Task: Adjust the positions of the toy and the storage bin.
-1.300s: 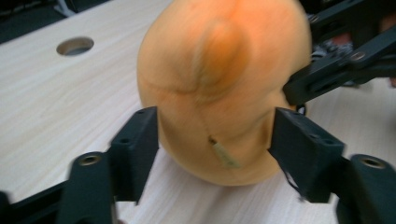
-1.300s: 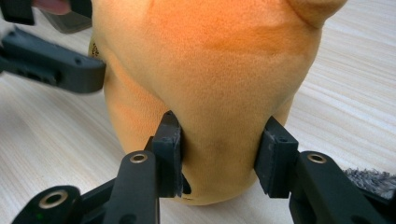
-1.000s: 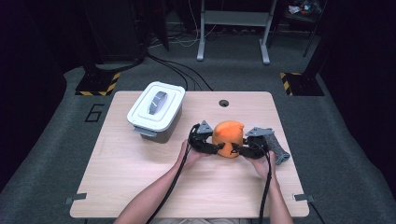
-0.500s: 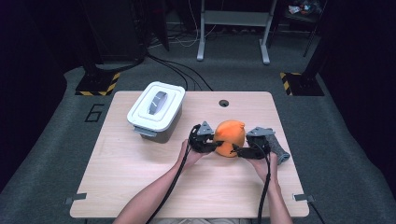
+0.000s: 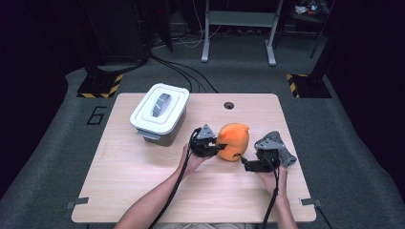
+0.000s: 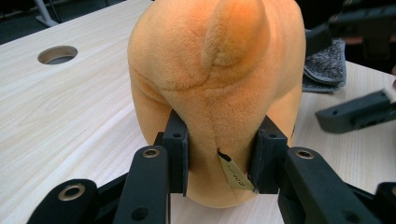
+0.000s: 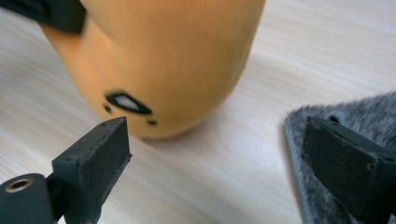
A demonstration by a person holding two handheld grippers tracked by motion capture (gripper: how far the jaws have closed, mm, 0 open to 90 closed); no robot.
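An orange plush toy (image 5: pixel 233 140) stands on the wooden table (image 5: pixel 143 181), right of centre. My left gripper (image 5: pixel 220 149) reaches it from the left, and its jaws have just been closing. In the left gripper view the pads (image 6: pixel 177 154) press into the plush toy (image 6: pixel 210 84) on both sides near its base, by a small tag. My right gripper (image 5: pixel 246 164) sits just off the toy's front right. Its jaws have just been opening and stand wide in the right gripper view (image 7: pixel 224 158), with only table between them. The plush toy (image 7: pixel 159 60) lies beyond them.
A grey fuzzy cloth (image 5: pixel 286 155) lies right of the toy, under the right gripper's far jaw (image 7: pixel 355 116). A white lidded box (image 5: pixel 160 112) stands at the back left. A cable hole (image 5: pixel 229 105) sits near the table's far edge.
The left jaws have closed onto the plush toy. The right jaws have opened and let go of it, and the right gripper has drawn back a little toward the table's front.
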